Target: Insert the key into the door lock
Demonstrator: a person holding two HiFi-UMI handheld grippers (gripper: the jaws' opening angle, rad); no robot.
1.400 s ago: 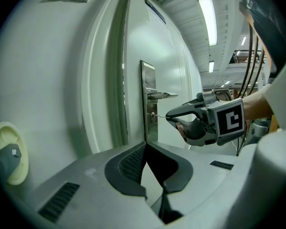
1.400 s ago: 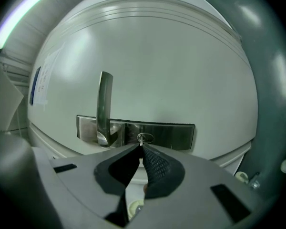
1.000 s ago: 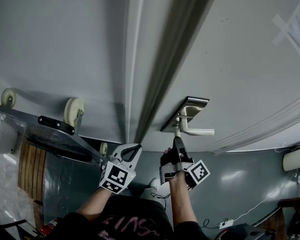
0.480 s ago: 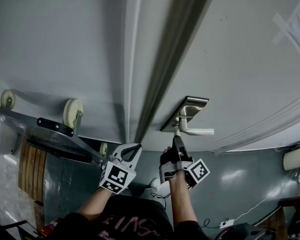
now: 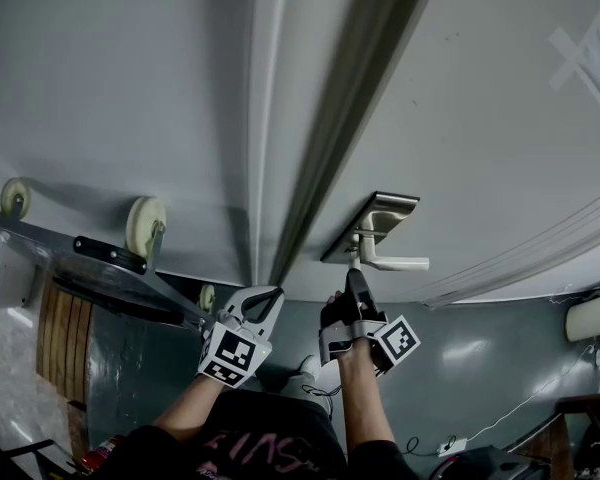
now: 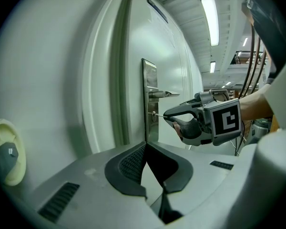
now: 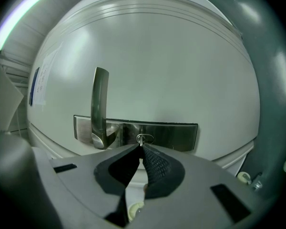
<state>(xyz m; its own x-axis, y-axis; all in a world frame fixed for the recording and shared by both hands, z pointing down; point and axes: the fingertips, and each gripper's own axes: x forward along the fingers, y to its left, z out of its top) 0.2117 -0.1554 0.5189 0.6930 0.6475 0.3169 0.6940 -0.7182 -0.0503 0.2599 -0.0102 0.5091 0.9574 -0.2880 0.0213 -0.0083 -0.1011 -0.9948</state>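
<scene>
A brushed-metal lock plate [image 5: 372,223] with a lever handle [image 5: 395,262] sits on the pale door [image 5: 480,148]. My right gripper [image 5: 353,275] is shut on a small metal key [image 6: 158,114], whose tip meets the keyhole [image 7: 144,139] below the handle [image 7: 99,104]. How deep the blade sits cannot be told. In the right gripper view the jaws [image 7: 140,147] close right under the keyhole. My left gripper [image 5: 276,293] hovers to the left, near the door edge, shut with nothing in it. Its own view [image 6: 146,144] looks along the door at the plate [image 6: 149,99] and the right gripper [image 6: 166,115].
The door frame gap [image 5: 330,138] runs up the middle. At the left stands a metal cart [image 5: 130,278] with cream caster wheels [image 5: 145,226] and a black bar [image 5: 110,253]. A taped paper [image 5: 595,58] hangs at the door's upper right. A cable [image 5: 500,423] crosses the grey floor.
</scene>
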